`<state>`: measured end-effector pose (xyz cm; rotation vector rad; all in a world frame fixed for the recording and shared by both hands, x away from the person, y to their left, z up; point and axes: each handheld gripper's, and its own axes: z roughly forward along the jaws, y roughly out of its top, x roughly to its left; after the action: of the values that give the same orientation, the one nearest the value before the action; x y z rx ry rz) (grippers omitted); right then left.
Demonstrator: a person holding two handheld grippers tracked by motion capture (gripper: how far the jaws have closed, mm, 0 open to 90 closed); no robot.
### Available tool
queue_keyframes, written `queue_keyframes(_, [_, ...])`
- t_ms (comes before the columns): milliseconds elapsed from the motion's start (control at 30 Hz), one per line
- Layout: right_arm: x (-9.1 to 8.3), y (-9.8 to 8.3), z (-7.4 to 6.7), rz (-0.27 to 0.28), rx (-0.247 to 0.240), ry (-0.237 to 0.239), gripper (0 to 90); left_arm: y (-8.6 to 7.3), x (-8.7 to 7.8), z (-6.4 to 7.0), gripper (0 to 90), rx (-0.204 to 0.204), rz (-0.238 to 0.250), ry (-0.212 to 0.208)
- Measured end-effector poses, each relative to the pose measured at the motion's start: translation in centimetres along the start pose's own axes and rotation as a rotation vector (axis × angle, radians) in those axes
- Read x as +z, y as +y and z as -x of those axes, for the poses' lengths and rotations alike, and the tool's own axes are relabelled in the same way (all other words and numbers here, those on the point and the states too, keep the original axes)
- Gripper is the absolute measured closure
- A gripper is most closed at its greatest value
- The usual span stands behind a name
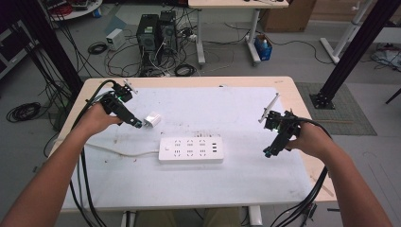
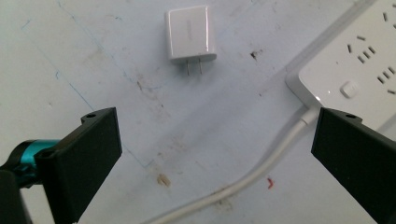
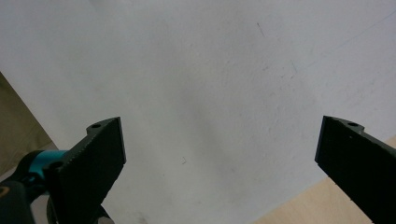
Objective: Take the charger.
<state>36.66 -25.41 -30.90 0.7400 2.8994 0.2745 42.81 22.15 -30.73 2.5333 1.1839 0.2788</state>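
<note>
A small white plug adapter [image 1: 152, 119] lies on the white mat, its two metal prongs pointing toward me in the left gripper view [image 2: 190, 33]. A white power strip [image 1: 191, 150] sits mid-table, its corner [image 2: 355, 65] and white cable [image 2: 261, 170] showing beside the left jaws. My left gripper [image 1: 136, 124] hovers just left of the adapter, open and empty [image 2: 215, 154]. At the mat's right side my right gripper [image 1: 268, 152] points down at bare mat, also open with nothing between its jaws [image 3: 219, 163].
The white mat [image 1: 246, 113] covers most of the wooden table [image 1: 302, 109]. The strip's cable [image 1: 118, 152] runs left across the mat. Black cables hang off the left and right table edges. Computer towers [image 1: 156, 33] and floor wiring lie beyond the far edge.
</note>
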Motion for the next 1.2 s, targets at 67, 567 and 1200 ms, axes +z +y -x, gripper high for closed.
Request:
queue_keyframes(67, [0.0,0.1,0.1,0.005,0.010,0.004,1.0,0.3,0.4,-0.3,1.7,-0.020,0.003,0.013])
queue_keyframes(567, [0.6,0.9,0.4,-0.012,0.001,0.006,1.0,2.4,4.3,-1.9,1.7,-0.107,-0.001,0.038])
queue_keyframes(1200, [1.0,1.0,0.7,-0.036,0.029,0.021,1.0,4.3,11.0,-2.1,1.7,-0.087,0.001,0.015])
